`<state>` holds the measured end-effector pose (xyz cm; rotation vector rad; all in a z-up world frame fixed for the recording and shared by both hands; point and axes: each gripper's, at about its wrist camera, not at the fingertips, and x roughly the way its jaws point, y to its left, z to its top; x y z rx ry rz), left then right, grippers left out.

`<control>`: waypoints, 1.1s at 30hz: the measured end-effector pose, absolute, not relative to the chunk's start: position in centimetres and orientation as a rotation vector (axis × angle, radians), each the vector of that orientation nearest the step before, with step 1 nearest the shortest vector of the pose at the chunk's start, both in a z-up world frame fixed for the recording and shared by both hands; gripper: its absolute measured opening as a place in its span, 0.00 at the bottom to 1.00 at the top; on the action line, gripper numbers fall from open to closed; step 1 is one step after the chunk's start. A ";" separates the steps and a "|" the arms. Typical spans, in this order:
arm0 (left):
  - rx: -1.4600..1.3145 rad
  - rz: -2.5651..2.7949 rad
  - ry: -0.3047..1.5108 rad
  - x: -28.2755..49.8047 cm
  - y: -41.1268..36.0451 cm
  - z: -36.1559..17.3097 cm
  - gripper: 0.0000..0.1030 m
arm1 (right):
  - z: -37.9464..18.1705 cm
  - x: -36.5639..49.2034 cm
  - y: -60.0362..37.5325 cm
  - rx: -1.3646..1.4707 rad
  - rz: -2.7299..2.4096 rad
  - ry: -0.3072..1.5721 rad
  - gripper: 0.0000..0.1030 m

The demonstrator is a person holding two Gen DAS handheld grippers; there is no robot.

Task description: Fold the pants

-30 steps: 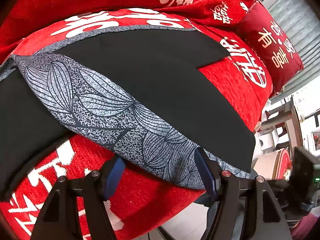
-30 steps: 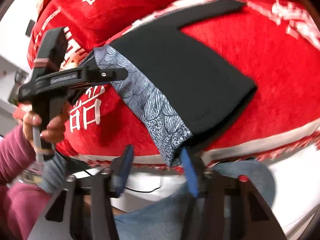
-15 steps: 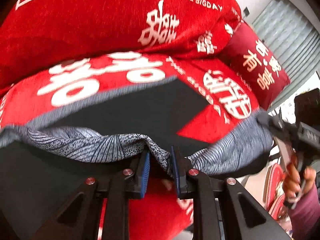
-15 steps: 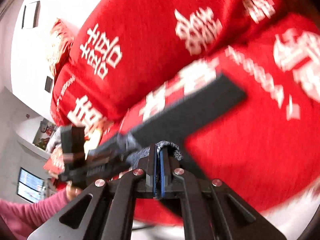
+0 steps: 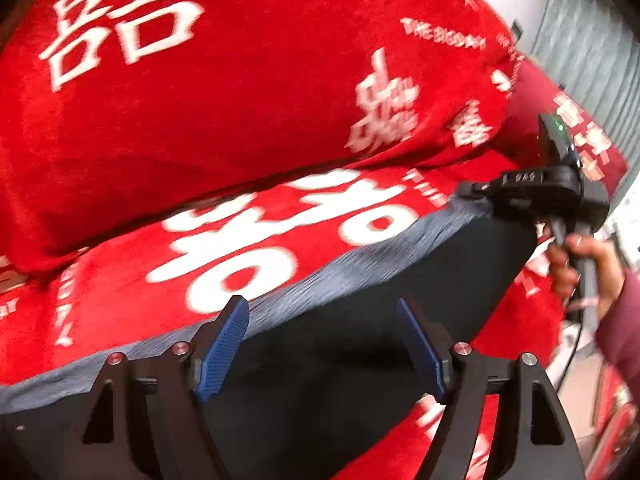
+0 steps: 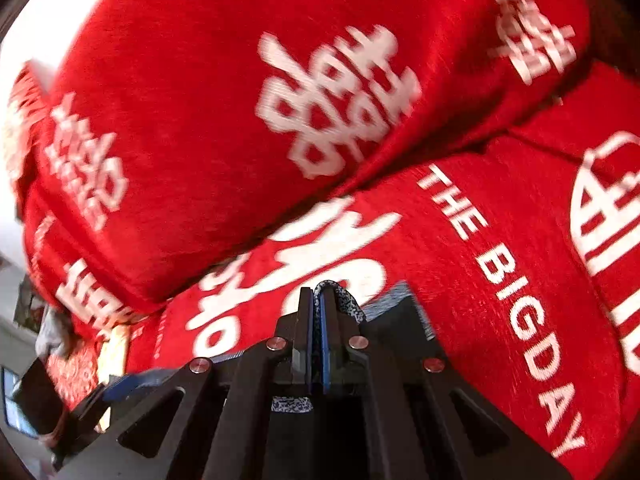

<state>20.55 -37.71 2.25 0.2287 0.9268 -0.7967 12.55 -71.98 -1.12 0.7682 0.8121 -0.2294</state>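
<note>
The black pants (image 5: 360,320) with a grey patterned waistband (image 5: 360,260) lie folded on the red sofa seat. In the left wrist view my left gripper (image 5: 324,344) is open, its blue pads either side of the black cloth, holding nothing. My right gripper (image 5: 476,191) shows at the right, pinching the waistband's far corner. In the right wrist view the right gripper (image 6: 318,300) is shut on a fold of the grey waistband (image 6: 344,300), low over the seat. The left gripper's body shows blurred at the lower left of that view (image 6: 100,396).
The red sofa seat (image 6: 500,240) carries white characters and the words THE BIG DAY. A red back cushion (image 5: 240,100) rises right behind the pants. A darker red pillow (image 5: 580,136) lies at the right end. Floor and furniture show past the sofa's right edge.
Both grippers carried the waistband up and over towards the sofa back. My left gripper, shut on the waistband half a second ago, has opened and let go. The right stays shut.
</note>
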 end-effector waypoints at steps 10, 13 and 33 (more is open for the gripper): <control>0.298 -0.511 1.080 21.4 -29.7 -5.3 0.74 | -0.1 4.2 -72.3 0.844 -0.309 0.611 0.65; 0.266 -0.509 1.074 21.3 -29.1 -5.8 0.75 | -2.7 0.0 -71.3 0.948 -0.310 0.649 0.53; 0.229 -0.470 1.049 22.3 -28.9 -3.6 0.75 | -3.8 0.1 -68.6 0.779 -0.528 0.700 0.19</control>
